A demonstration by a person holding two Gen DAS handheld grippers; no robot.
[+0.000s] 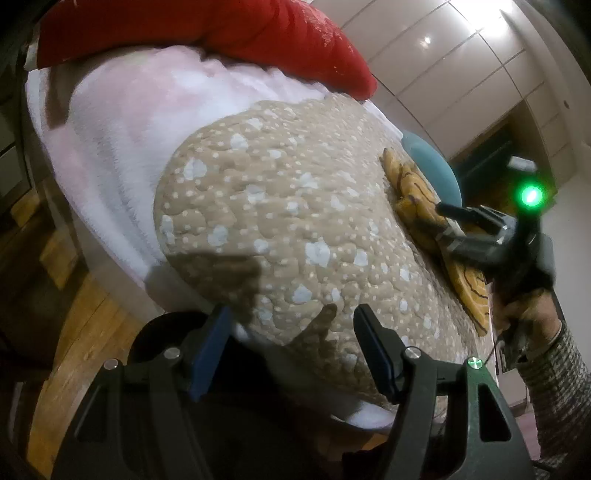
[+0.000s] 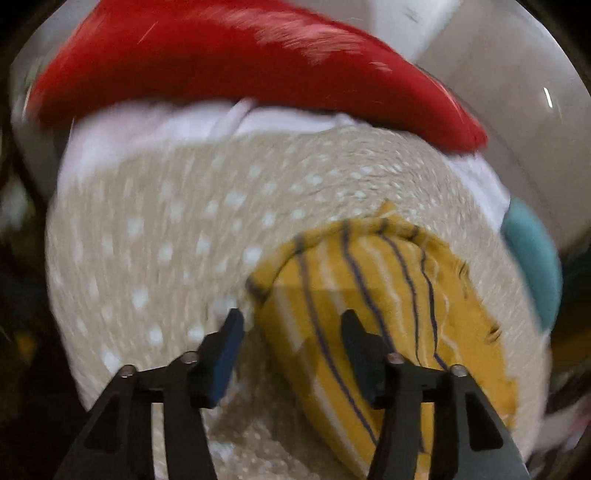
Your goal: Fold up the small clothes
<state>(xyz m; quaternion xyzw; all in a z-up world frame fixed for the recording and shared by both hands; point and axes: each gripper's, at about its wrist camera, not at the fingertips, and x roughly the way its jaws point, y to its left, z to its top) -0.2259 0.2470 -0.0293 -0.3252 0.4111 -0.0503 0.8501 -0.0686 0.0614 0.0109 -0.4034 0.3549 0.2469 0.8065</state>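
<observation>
**A:** so what's on the bed?

**B:** biggest thing is the beige quilt point(image 1: 280, 206) with white dots, covers most of it. A fluffy white blanket point(image 1: 122, 122) sticks out from under it at the far side, and a red pillow point(image 1: 221, 33) sits on top of that at the head end. There's a teal cushion point(image 2: 532, 258) off at the right edge too.

**A:** and the clothes?

**B:** one small yellow garment point(image 2: 373, 306) with dark and white stripes, lying on the quilt toward the right side, kinda bunched along its far edge. Right wrist view is blurry so I can't tell what kind of garment it is.

**A:** tongs?

**B:** right gripper point(image 2: 291, 347) is spread wide, nothing between the fingers, hanging right over the near left edge of the garment. Left gripper point(image 1: 291, 350) is also spread apart and holding nothing, over the near edge of the quilt, well apart from the garment.
</observation>
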